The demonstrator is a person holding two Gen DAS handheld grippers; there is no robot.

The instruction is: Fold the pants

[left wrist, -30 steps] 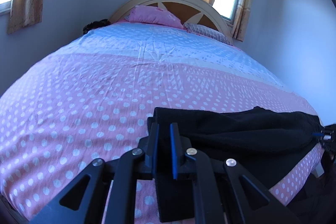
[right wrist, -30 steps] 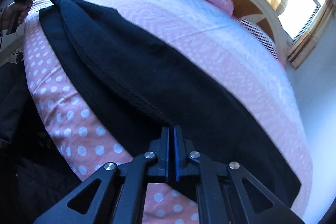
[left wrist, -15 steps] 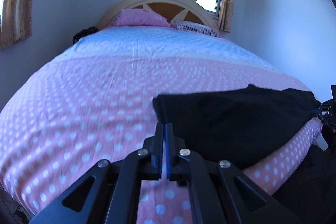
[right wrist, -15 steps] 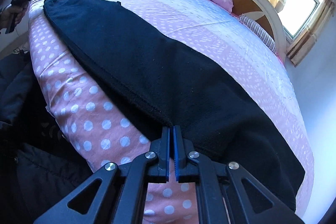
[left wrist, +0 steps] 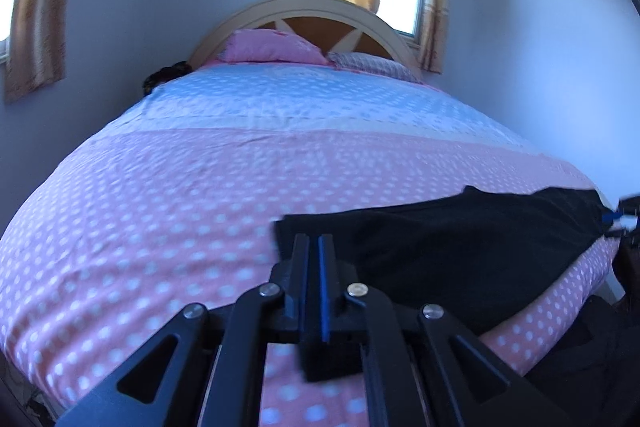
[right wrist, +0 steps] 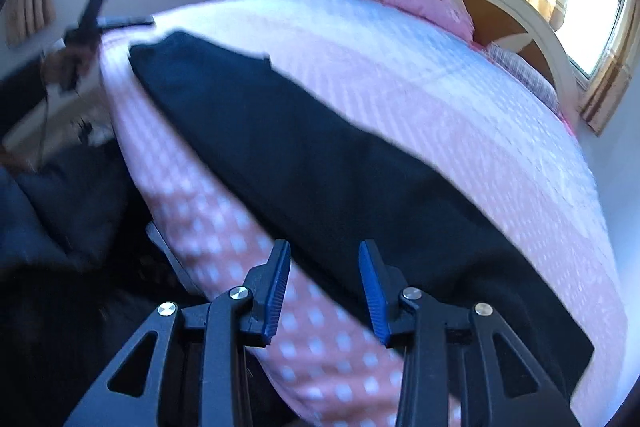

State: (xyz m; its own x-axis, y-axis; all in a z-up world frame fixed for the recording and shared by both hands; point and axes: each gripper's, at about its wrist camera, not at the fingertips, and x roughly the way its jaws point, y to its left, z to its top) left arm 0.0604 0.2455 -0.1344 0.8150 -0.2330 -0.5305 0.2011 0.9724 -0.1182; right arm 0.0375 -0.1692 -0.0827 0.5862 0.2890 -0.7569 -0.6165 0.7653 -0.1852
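While the black pants (right wrist: 320,163) lie stretched in a long band along the near side of the bed (left wrist: 200,187), the right tongs (right wrist: 325,291) stand open just before the cloth, with nothing between the blue pads. The left tongs (left wrist: 314,267) have the jaws pressed together; a dark piece of cloth shows at their tip, but I cannot tell surely if it is gripped between them.

The pants begin directly ahead of the left tongs and run away to their right, and from the right tongs they run ahead and to the left.

I think the main risk is the near edge of the bed. This edge passes just under the right tongs, and the lower border of the pants lies close to it. A pull toward the person may drag the cloth over this edge, and then it can slide down. Also, if the open right tongs close too deep, they may pinch the dotted bed cover together with the pants.

Beyond the pants, ahead of both tongs, the bed is wide and free up to the pillows (left wrist: 276,47), so there is good room to carry a fold.
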